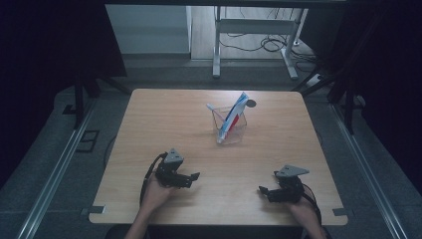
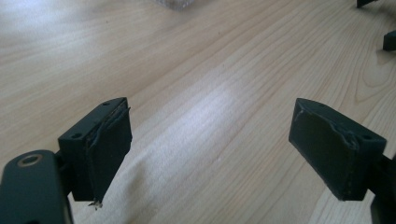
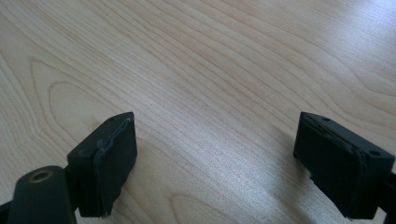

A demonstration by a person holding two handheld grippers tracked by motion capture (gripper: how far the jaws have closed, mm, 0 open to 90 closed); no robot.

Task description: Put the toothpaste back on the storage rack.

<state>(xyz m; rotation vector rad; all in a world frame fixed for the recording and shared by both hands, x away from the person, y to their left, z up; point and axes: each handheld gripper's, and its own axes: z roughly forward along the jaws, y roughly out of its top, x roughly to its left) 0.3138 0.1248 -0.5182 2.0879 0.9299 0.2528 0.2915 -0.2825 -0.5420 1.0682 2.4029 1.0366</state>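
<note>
Both grippers, left (image 1: 191, 178) and right (image 1: 264, 191), jaws released; toothpaste tube (image 1: 234, 115) leans upright in clear cup (image 1: 234, 130).

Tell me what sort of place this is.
Probably a lab or workshop set up for recording. A lone wooden table stands between dark curtains, loose cables lie on the floor under a desk frame behind, and a person holds a hand-held gripper in each hand.
</note>
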